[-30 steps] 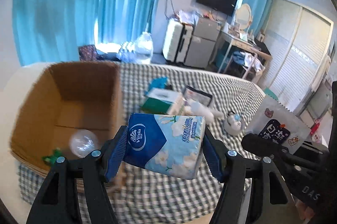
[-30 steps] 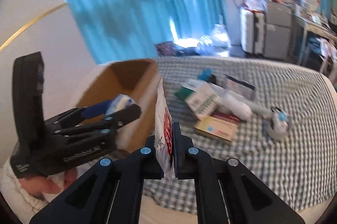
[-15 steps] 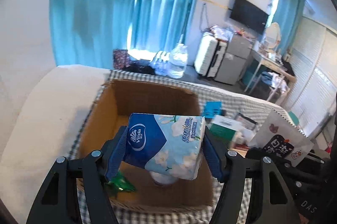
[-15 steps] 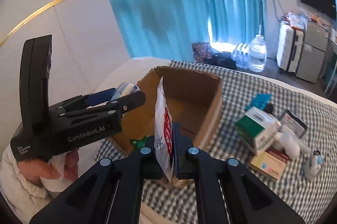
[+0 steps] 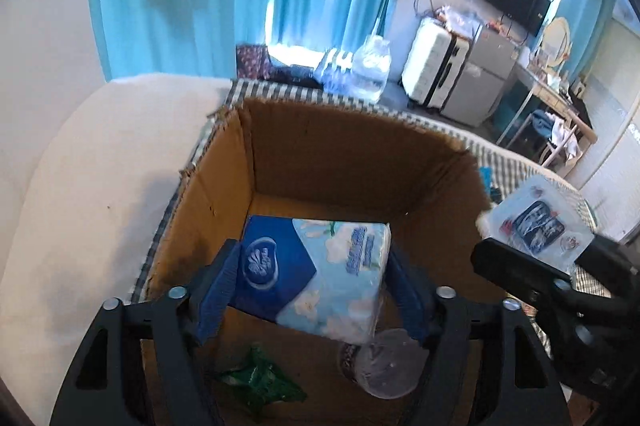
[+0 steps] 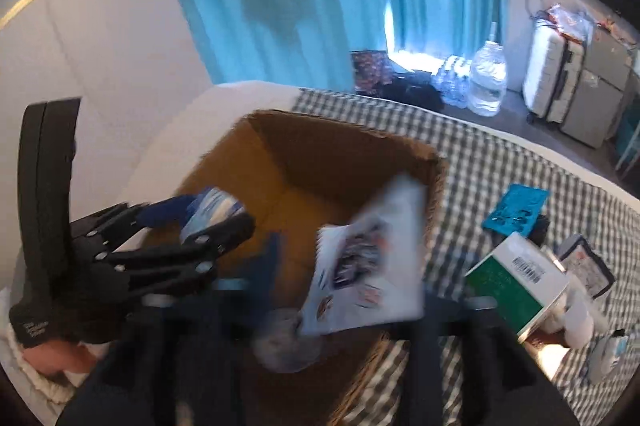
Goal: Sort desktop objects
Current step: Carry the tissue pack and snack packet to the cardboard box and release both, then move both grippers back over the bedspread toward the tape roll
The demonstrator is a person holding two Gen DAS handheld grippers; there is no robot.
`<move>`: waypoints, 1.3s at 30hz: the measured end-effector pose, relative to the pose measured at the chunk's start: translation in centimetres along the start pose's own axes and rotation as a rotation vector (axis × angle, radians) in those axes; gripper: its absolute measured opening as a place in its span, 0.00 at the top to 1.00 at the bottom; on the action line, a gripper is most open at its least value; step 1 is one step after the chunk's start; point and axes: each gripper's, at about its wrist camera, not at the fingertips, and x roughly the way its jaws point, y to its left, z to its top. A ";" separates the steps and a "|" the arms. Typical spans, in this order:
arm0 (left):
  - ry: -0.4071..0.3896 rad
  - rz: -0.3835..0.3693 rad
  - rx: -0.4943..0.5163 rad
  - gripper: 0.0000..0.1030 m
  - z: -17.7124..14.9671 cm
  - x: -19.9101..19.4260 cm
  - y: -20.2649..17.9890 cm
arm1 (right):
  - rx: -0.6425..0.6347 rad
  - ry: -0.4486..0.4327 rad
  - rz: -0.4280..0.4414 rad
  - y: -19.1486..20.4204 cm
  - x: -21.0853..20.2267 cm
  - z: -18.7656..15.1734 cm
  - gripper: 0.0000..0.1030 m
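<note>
1. Left gripper [image 5: 310,290], lower centre of the left view: jaws opening, tissue pack [image 5: 316,274] between the blue pads, over the open cardboard box [image 5: 352,162]. Cannot tell if the pads touch it.
2. Right gripper [image 6: 348,290], blurred at bottom centre of the right view: jaws opening, white packet [image 6: 368,266] loose between them, tilted, over the box.
3. Box bottom: green wrapper [image 5: 260,382], clear round lid [image 5: 380,366].
4. Right edge, on checked cloth [image 6: 500,162]: green-white carton [image 6: 516,282].

Blue tissue pack [image 5: 316,274] – tilted, over the open cardboard box [image 5: 352,162]. White printed pouch [image 6: 372,262] – blurred, slanted above the box's right wall.
</note>
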 end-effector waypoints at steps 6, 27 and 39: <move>0.036 0.050 -0.013 0.03 -0.6 0.4 0.0 | 0.056 -0.042 0.046 -1.9 -0.2 0.7 0.43; -0.080 0.036 0.007 0.00 -4.3 -11.8 -8.3 | 0.204 -0.227 -0.110 -10.7 -17.2 -7.1 0.31; -0.016 -0.132 0.074 0.00 -7.9 -10.1 -21.2 | 0.353 -0.243 -0.336 -22.0 -26.0 -15.9 0.19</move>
